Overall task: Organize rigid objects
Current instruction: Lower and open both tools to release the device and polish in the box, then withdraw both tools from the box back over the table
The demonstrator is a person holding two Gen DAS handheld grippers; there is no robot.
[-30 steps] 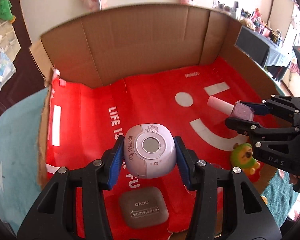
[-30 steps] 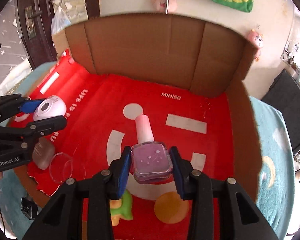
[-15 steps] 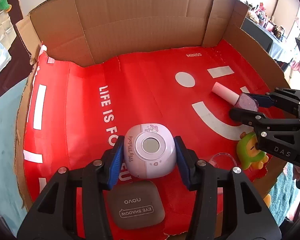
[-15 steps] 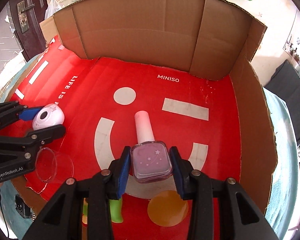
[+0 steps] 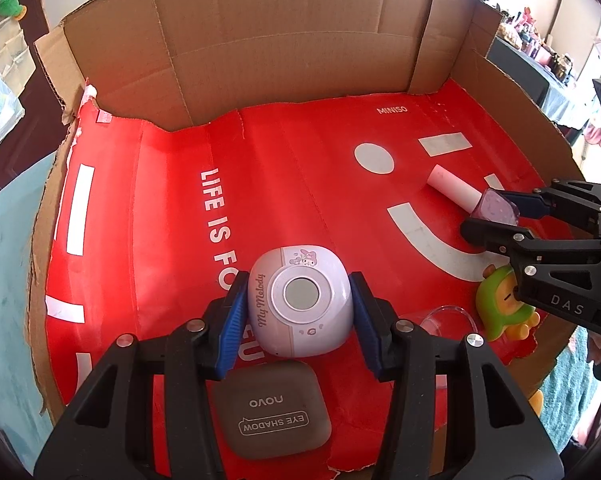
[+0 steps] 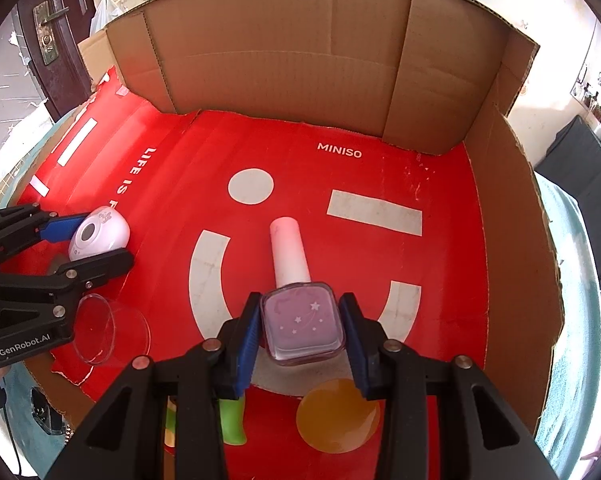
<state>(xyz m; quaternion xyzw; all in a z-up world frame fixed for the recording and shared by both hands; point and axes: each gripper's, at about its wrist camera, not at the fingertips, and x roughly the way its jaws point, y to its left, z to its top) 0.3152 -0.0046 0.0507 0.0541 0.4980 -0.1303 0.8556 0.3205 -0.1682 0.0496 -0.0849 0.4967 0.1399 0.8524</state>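
Note:
My left gripper [image 5: 298,312] is shut on a white and lilac My Melody case [image 5: 300,306], held low over the red floor of the cardboard box [image 5: 284,32]. It also shows in the right wrist view [image 6: 98,238]. My right gripper [image 6: 300,326] is shut on the purple body of a nail polish bottle [image 6: 300,324] with a pink cap pointing away; the bottle [image 5: 496,208] lies at the right in the left wrist view. A grey eye shadow compact [image 5: 274,414] lies just under the left gripper.
A green and yellow toy figure [image 5: 504,308] and a clear round lid [image 6: 100,330] lie near the box's front edge between the grippers. An orange disc [image 6: 336,416] lies under the right gripper. Cardboard walls close the back and right side [image 6: 508,216].
Both grippers have moved forward and lower into the box, each holding its object. The back wall looks closer.

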